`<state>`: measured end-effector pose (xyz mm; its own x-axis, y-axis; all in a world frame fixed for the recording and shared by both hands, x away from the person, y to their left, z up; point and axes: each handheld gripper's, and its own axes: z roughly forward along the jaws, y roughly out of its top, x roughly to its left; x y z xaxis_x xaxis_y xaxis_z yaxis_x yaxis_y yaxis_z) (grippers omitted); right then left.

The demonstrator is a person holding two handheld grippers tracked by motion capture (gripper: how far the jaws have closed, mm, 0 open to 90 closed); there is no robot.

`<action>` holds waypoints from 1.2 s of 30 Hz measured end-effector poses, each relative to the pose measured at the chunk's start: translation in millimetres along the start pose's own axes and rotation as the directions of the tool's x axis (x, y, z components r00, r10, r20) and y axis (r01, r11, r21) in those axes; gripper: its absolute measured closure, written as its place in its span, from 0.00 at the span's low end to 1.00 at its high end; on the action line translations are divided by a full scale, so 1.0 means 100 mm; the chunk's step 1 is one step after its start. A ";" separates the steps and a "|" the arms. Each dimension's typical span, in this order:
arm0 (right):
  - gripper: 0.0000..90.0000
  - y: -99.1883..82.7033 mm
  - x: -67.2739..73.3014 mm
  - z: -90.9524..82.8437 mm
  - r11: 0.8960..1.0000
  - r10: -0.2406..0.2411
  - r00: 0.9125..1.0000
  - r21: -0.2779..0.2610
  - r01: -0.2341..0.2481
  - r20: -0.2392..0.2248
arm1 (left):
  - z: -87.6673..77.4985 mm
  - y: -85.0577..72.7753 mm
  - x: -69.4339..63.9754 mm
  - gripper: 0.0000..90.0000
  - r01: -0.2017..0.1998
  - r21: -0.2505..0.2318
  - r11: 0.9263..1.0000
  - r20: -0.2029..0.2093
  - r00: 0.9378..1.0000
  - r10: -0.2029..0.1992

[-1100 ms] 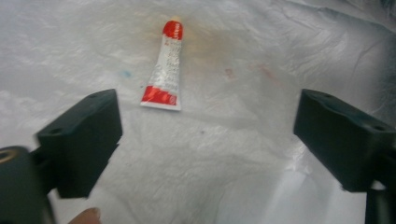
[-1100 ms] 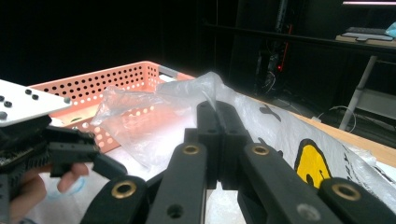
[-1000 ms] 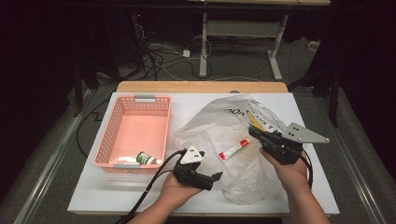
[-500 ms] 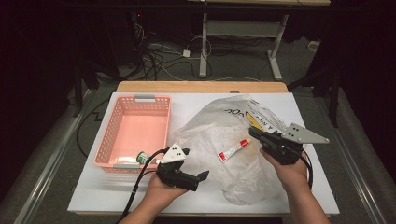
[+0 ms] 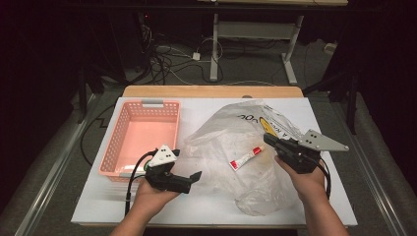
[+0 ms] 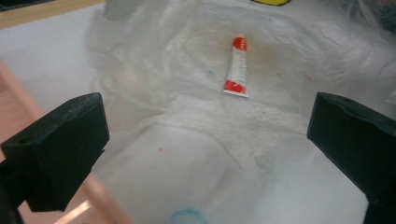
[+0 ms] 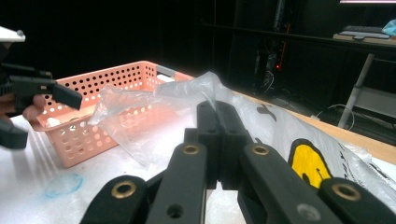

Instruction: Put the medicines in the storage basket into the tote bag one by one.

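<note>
A crumpled clear plastic bag (image 5: 231, 147) with black and yellow print lies across the middle of the white table. A small white tube with red ends (image 5: 246, 158) (image 6: 236, 67) shows through the film. My right gripper (image 5: 268, 139) (image 7: 218, 109) is shut on the bag's raised right edge, and film stands up at its tips. My left gripper (image 5: 194, 180) (image 6: 205, 140) is open and empty, held low at the bag's left side beside the basket's near corner. Its jaws point at the tube, which lies well ahead of them. The left gripper (image 7: 42, 116) also shows far left in the right gripper view.
A pink perforated basket (image 5: 118, 147) (image 7: 93, 88) stands at the table's left. A faint blue ring mark (image 7: 63, 184) is on the white table top (image 5: 206, 209). A wooden strip (image 5: 211, 91) runs along the far edge, with cables and desk legs on the dark floor beyond.
My left gripper has moved left and slightly up, from the bag's front edge to the basket's near corner. The right gripper and the bag have stayed put.
</note>
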<state>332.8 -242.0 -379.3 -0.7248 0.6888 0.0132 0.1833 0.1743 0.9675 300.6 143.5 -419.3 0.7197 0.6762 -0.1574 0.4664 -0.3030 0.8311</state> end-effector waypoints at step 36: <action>1.00 0.00 -0.01 0.00 1.000 -0.001 1.000 0.000 0.001 0.001 | -0.62 -0.27 1.01 0.00 0.245 0.014 0.969 -0.254 0.938 -0.234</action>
<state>333.4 -242.8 -379.4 -0.7246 0.6891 0.0118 0.1820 0.1749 0.9676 328.8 261.8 -424.6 0.4356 0.8762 -0.2064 0.6358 -0.1372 0.7596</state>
